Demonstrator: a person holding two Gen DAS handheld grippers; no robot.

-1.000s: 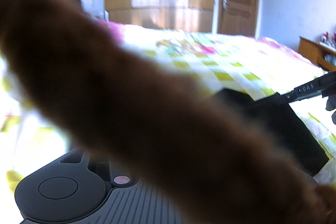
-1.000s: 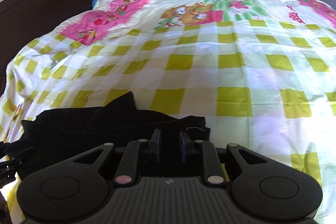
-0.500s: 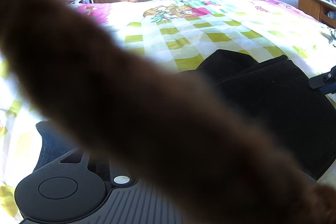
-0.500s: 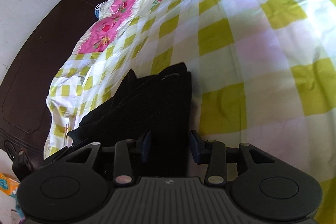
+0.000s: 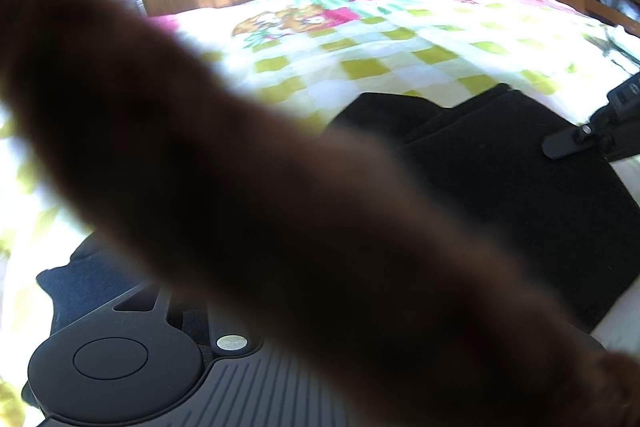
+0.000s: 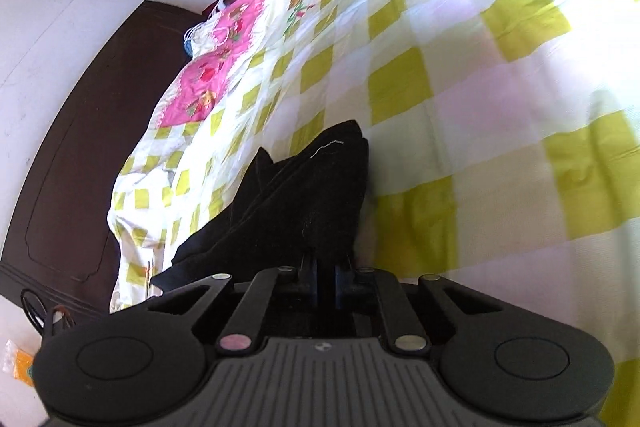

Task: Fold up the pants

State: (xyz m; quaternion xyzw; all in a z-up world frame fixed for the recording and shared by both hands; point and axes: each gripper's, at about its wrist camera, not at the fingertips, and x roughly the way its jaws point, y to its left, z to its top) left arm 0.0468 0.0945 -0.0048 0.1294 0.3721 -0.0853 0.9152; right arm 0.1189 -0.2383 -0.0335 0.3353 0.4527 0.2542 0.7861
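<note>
R tongs (image 6: pixel 326 277) just clamped pants (image 6: pixel 312 203) | L view blocked: L tongs unclear

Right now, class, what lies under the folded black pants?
The black pants lie on a bedspread of yellow-green and white checks. The part beneath the cloth is covered. The right gripper, jaws just closing, pinches the near edge.
</note>
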